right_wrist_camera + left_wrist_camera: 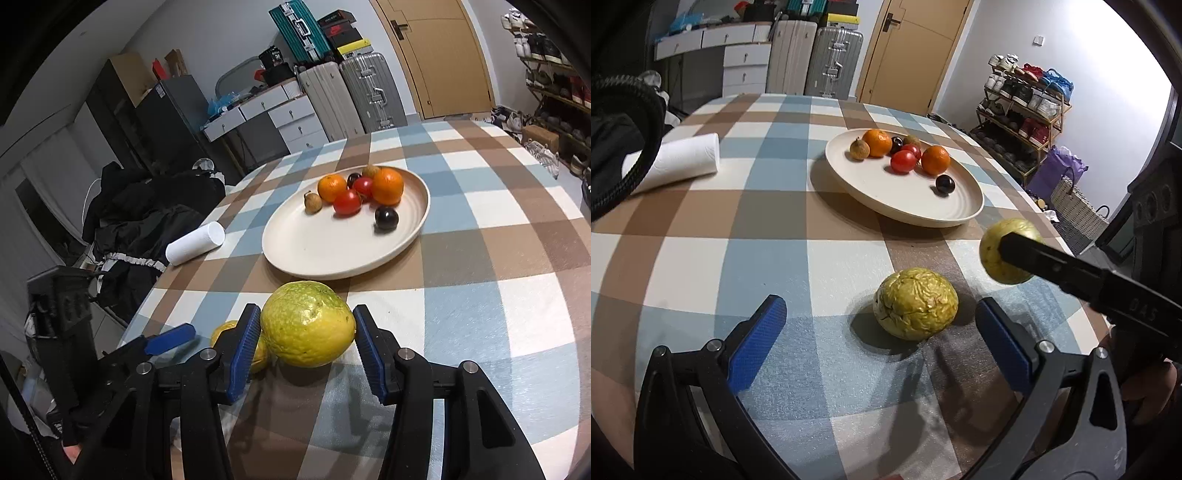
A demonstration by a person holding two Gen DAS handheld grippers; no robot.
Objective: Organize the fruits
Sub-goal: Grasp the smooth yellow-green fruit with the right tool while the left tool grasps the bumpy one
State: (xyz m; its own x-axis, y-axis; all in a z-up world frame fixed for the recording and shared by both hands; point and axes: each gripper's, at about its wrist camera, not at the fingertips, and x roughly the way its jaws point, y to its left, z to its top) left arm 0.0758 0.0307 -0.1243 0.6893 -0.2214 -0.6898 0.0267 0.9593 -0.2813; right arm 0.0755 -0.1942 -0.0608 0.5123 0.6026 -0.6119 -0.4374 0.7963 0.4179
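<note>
Your right gripper [307,345] clamps a smooth yellow-green fruit [307,324] while your left gripper [881,326], jaws wide, frames the wrinkled yellow fruit [915,303], the plate [882,188] at twelve o'clock.

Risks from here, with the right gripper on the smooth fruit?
1. The smooth yellow-green round fruit is pinched only at its sides by the right gripper; it may slip.
2. The cream round plate already holds loose oranges and tomatoes that could roll.
3. The wrinkled yellow fruit lies between the open left gripper fingers; a nudge may roll it.

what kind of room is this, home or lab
Most likely a lived-in home: a table with a checked cloth, suitcases by a wooden door, and a loaded shoe rack.
</note>
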